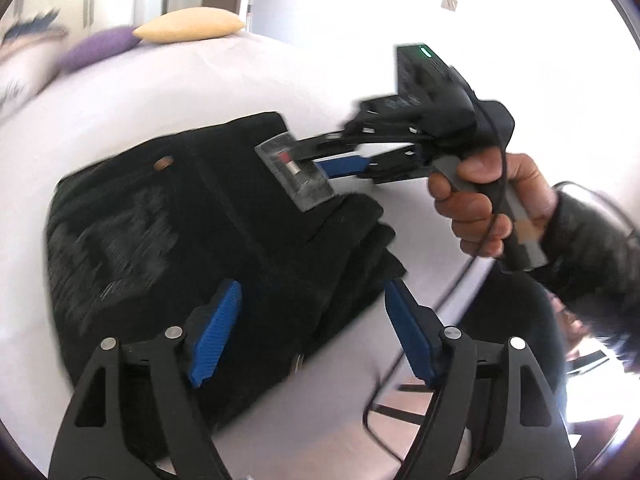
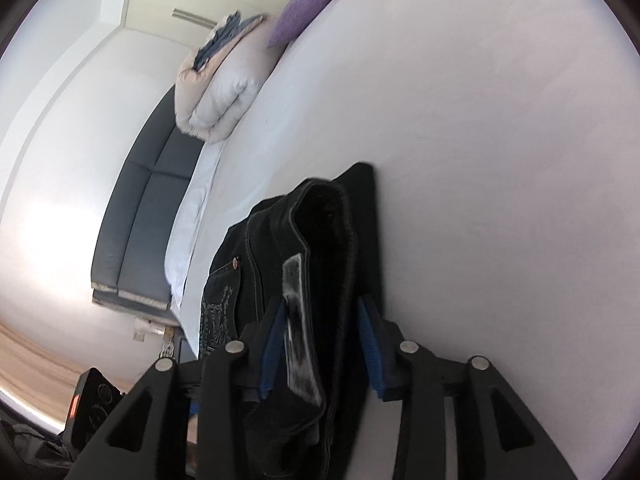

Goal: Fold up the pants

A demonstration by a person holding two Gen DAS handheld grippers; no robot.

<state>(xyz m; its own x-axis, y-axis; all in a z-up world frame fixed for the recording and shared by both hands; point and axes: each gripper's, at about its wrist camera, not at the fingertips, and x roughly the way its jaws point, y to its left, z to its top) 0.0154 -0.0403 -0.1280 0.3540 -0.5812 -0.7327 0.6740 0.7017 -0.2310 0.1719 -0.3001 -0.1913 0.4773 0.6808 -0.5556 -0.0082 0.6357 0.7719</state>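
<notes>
Black jeans (image 1: 180, 240) lie folded into a thick bundle on the white bed sheet (image 1: 200, 92). My left gripper (image 1: 314, 332) hovers over the bundle's near edge, its blue pads spread wide, touching nothing. A hand (image 1: 480, 200) holds my right gripper (image 1: 320, 156), whose tips reach the jeans' grey label (image 1: 296, 178). In the right wrist view the jeans (image 2: 320, 240) rise as an upright fold with the label (image 2: 298, 320) between the pads of my right gripper (image 2: 322, 346). Those pads stand apart at the fold's sides and do not squeeze it.
A yellow pillow (image 1: 188, 26) and a purple pillow (image 1: 100, 48) sit at the far end of the bed. A folded duvet (image 2: 220, 92) lies near the grey-blue headboard (image 2: 140, 220). White sheet (image 2: 480, 160) spreads right of the jeans. A black cable (image 1: 404, 360) hangs below the hand.
</notes>
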